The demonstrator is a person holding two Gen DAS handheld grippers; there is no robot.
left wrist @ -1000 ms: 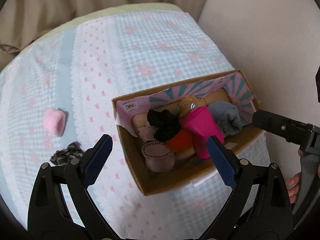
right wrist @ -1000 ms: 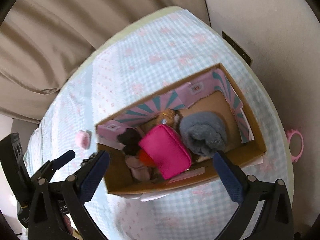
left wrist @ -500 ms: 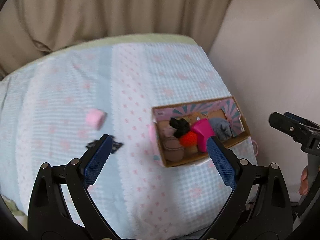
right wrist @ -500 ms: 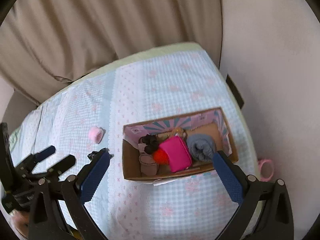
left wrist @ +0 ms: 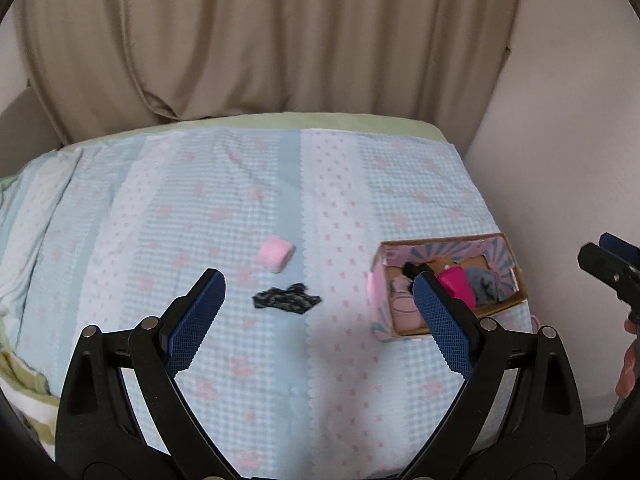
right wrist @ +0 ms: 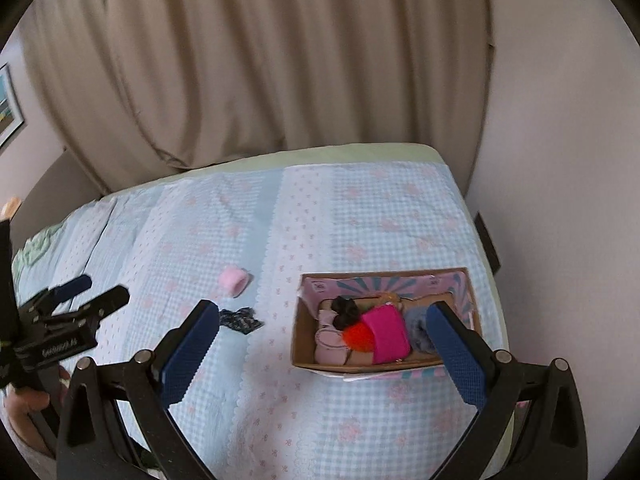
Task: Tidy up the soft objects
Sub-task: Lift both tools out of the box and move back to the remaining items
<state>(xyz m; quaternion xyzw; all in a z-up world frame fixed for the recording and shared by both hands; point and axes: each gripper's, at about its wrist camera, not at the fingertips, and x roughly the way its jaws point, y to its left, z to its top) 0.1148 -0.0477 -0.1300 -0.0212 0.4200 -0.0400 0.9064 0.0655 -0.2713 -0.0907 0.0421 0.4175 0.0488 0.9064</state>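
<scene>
Soft objects mostly sit packed inside the cardboard box (left wrist: 448, 292): a bright pink pouch (left wrist: 456, 285), a grey cloth (left wrist: 484, 285), a black scrunchie (left wrist: 409, 269) and a pale pink slipper (left wrist: 402, 304); two pieces are not yet in it. In the left wrist view the box rests on the checked blue bedspread (left wrist: 200, 216), close to the wall; a pink roll (left wrist: 275, 254) lies to the left of the box, well apart from it; a dark patterned cloth (left wrist: 286, 299) lies nearer the camera, also left of the box; the left gripper (left wrist: 316, 316) hangs above the bedspread with its fingers spread wide and nothing between them; the dark cloth sits roughly between the fingers but farther off.

In the right wrist view the box (right wrist: 464, 280) shows its striped inner wall; an orange ball (right wrist: 356, 334) lies beside the pouch (right wrist: 386, 334); the pink roll (right wrist: 233, 280) and dark cloth (right wrist: 240, 320) lie left of the box; the right gripper (right wrist: 320, 348) is also spread wide and empty, above the bedspread (right wrist: 380, 216).

The likely step is fetching the dark cloth; lower the left gripper straight over its middle, press lightly into the bedspread and pinch only the cloth, not the cover beneath.

Compared with a second ago, both cameras have pulled far back from the box; it now looks small, and the curtain (left wrist: 260, 40) fills the top.
</scene>
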